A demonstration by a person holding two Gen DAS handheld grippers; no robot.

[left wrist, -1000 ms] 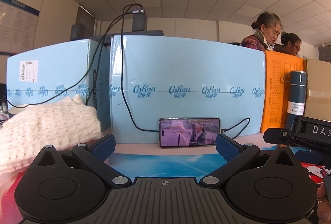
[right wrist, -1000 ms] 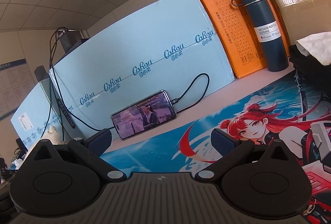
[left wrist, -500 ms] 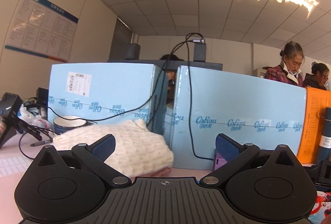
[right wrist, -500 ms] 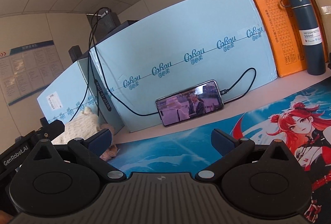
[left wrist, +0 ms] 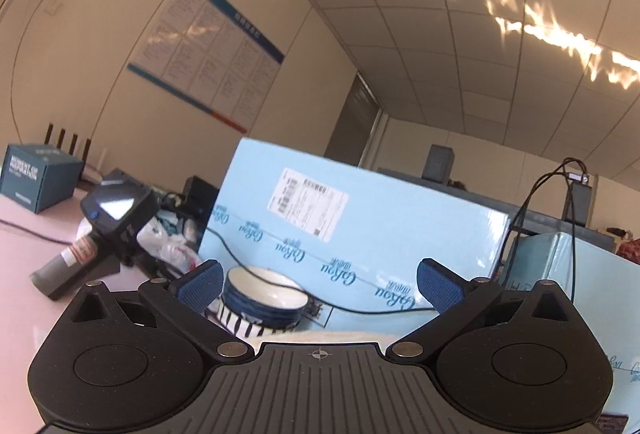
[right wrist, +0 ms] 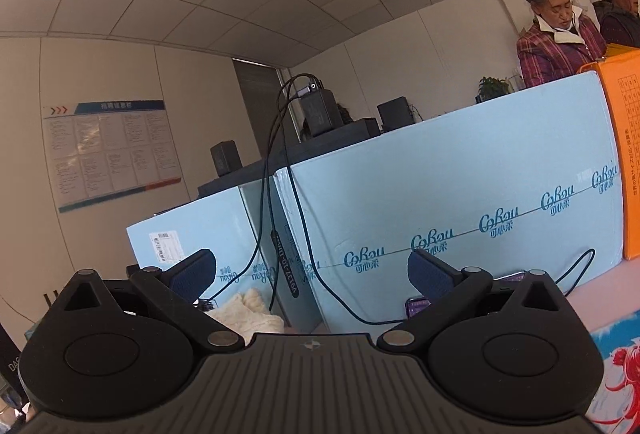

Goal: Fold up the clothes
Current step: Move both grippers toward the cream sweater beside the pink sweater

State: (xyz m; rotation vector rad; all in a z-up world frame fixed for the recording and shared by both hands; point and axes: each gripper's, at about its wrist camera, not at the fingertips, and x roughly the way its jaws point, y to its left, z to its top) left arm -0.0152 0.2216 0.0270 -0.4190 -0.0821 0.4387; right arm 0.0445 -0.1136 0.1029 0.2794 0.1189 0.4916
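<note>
Both views have been swung leftward and tilted up over the last second: the phone that sat centred between the left fingers is gone from that view, and the cream knitted sweater (right wrist: 250,312) has been brought almost under the left gripper (left wrist: 318,280), where only a pale strip of it is seen at the body's front edge. In the right wrist view the sweater is seen heaped at the foot of the light-blue cartons (right wrist: 460,201), low between the fingers of the right gripper (right wrist: 310,270). Both tongs are spread wide and nothing is held in either. They appear to be kept apart because a first grasp on the garment is being prepared; folding is judged not yet begun.

A stack of blue-rimmed bowls (left wrist: 266,298) is set just beyond the sweater, so a low approach risks a knock. The pale pink desk (left wrist: 24,274) is cluttered with a handheld device (left wrist: 100,230), cables and a boxed item. A notice board (right wrist: 112,149) is hung on a plain wall beneath a tiled ceiling, and two people are seen behind the cartons.
</note>
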